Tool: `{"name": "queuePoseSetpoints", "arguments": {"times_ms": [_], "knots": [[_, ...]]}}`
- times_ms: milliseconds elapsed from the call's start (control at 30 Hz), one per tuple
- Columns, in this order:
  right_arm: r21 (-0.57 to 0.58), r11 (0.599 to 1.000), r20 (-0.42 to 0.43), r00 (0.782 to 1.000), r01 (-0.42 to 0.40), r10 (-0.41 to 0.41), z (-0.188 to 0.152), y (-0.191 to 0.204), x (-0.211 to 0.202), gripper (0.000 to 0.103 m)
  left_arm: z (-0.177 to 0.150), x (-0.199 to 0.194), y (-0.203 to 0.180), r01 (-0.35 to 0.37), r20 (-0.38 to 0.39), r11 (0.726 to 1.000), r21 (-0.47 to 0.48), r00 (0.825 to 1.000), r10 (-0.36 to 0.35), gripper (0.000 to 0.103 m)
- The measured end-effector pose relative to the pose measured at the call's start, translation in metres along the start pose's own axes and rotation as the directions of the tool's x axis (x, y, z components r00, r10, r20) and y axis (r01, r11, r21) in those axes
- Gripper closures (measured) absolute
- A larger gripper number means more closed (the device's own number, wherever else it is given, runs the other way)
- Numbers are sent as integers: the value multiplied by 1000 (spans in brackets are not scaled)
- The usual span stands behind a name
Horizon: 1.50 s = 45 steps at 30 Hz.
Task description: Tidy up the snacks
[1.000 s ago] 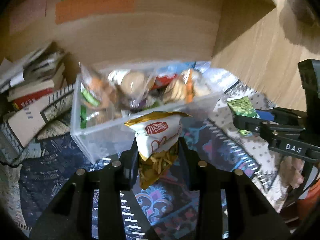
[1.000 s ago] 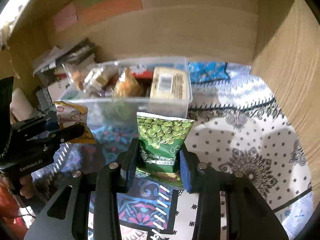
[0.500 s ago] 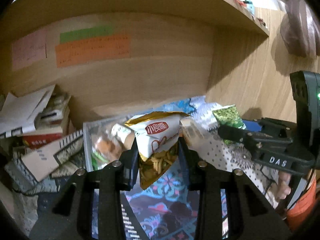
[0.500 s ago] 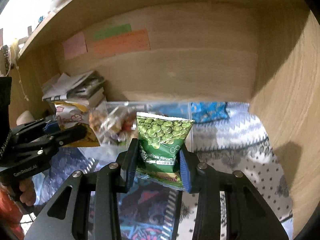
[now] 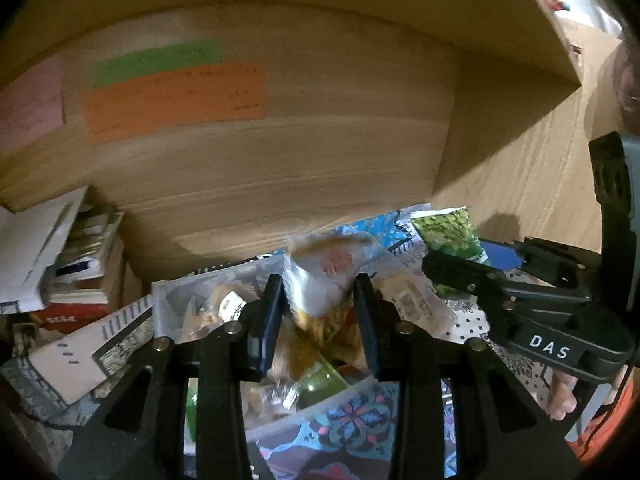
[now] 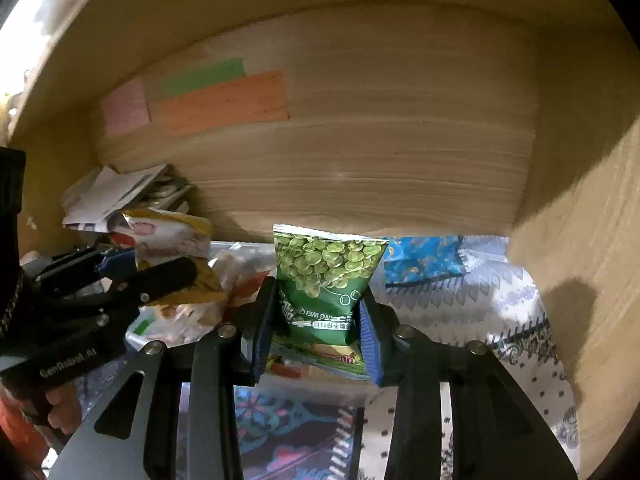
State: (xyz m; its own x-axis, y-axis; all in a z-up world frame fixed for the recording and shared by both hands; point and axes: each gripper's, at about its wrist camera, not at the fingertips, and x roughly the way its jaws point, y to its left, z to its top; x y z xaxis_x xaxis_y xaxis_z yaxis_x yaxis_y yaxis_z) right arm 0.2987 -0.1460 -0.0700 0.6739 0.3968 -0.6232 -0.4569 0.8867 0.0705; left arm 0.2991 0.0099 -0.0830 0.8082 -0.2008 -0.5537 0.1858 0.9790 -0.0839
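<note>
My left gripper (image 5: pixel 318 312) is shut on a white and gold snack packet (image 5: pixel 324 276), blurred, held over the clear plastic snack box (image 5: pixel 168 300). The packet also shows in the right wrist view (image 6: pixel 172 236). My right gripper (image 6: pixel 318 320) is shut on a green pea packet (image 6: pixel 324 276), held above the box's right end. The pea packet also shows in the left wrist view (image 5: pixel 448 232). The box holds several wrapped snacks (image 5: pixel 408 300).
A blue snack packet (image 6: pixel 420 258) lies on the patterned cloth (image 6: pixel 500 300) right of the box. Books and papers (image 5: pixel 60 264) are stacked at the left. A wooden back wall with coloured notes (image 6: pixel 224 102) and a wooden side wall (image 6: pixel 580 220) enclose the space.
Both grippers have moved forward and over the box with their packets still held. The left packet now hangs over the box's contents and looks blurred from motion.
</note>
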Motion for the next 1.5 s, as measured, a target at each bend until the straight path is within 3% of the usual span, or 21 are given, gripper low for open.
{"name": "queuePoseSetpoints", "arguments": {"times_ms": [200,433,567,633,667,733,1000,1267,1500], "knots": [[4,1000,-44,999,1,-1,8,-5,21,68,4,20,4,-1,-20,1000,-4,1000,1,68],[5,999,-95,995,-38,38,7,-2,41,68,-2,11,13,-20,-17,1000,-22,1000,20,64],[-16,999,-110,993,-41,39,8,6,46,66,-8,-1,18,-37,-3,999,-36,999,37,57],[-31,999,-104,994,-25,21,9,10,45,57,-11,-7,19,-39,6,998,-40,999,39,54],[-38,999,-92,996,-19,16,9,12,40,50,-13,-11,19,-39,11,998,-41,999,40,53],[-45,999,-67,998,-11,8,9,12,32,46,-14,-18,20,-44,26,998,-38,999,45,52],[-13,1000,47,999,-18,19,7,11,-33,45,-16,-73,10,-48,136,998,-37,989,53,52],[-26,999,200,979,-35,39,9,28,-115,44,-18,-146,-10,-97,282,995,-39,954,104,39],[-37,998,277,959,-53,61,2,48,-157,26,-22,-195,-26,-136,357,990,-36,924,140,21]]}}
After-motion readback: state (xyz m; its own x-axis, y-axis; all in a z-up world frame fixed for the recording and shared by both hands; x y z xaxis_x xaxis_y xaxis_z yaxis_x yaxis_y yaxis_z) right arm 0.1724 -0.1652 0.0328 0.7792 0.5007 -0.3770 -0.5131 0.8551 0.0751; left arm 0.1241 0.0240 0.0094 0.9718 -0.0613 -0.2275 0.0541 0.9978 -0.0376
